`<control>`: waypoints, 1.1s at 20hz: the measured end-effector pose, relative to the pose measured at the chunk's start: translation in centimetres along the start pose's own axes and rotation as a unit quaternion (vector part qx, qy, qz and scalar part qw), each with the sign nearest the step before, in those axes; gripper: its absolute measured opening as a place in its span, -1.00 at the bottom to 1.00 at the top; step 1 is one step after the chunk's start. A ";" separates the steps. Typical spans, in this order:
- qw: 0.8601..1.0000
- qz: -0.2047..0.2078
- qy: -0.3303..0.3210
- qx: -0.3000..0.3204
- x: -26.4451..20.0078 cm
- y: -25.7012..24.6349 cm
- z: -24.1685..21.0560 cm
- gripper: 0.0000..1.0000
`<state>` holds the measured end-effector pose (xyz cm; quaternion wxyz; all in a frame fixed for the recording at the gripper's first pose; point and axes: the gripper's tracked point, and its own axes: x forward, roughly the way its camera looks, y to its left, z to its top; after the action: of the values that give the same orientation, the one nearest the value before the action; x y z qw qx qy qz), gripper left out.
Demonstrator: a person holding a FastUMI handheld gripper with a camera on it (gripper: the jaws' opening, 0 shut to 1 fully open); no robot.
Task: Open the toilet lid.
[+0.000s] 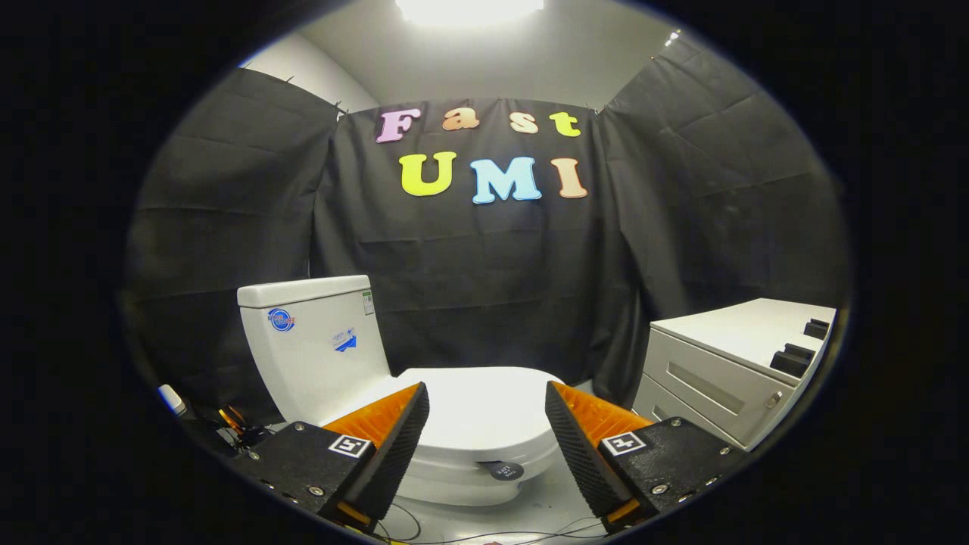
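Two fingers: the gripper (487, 439) stands released, its ribbed black pads (401, 446) spread wide apart and nothing pressed between them.
Gap between fingers: the front half of the toilet lid (477, 412) shows through it; both pads hang above and short of the lid, touching nothing.
Lid, state: down flat on the bowl, still closed, so the task is not yet begun.
Lid, direction from the gripper: just ahead and below, almost centred between the fingers, sitting a little nearer the left finger.
Lid, long axis: it runs from the rounded front edge, nearest the fingers, back and leftward to the hinge end against the tank (314, 341). I judge the lid must swing up and back toward the tank.
Front lip of the lid: it lies between the fingertips, just above a small dark round tag (506, 471) stuck on the front of the bowl (462, 481).
Coming move, as I judge it: descend and go forward to the front lip, catch it from below or pinch it, then lift along an arc toward the tank.
Risk, as I judge it: the lip is thin and smooth, so a pad could slide off.
Tank: behind the lid, upright against the black cloth wall.
Cabinet (727, 371): right of the lid, well apart, white with drawers.
Floor beside the bowl: loose cables (484, 536) lie under the fingers.
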<state>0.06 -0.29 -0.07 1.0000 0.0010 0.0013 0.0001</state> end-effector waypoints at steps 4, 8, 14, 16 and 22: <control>1.000 -0.001 0.000 -0.001 0.0 0.0 -0.1 0.90; 1.000 0.001 0.002 0.004 0.3 -0.1 -0.2 0.90; 0.999 0.009 0.023 0.038 1.5 -0.3 -1.4 0.90; 0.998 0.015 0.039 0.055 2.0 -0.5 -2.4 0.90; 0.994 0.022 0.079 0.078 2.8 -1.1 -5.3 0.91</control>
<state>2.88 -1.36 -5.42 0.9933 0.0794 0.0805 0.0223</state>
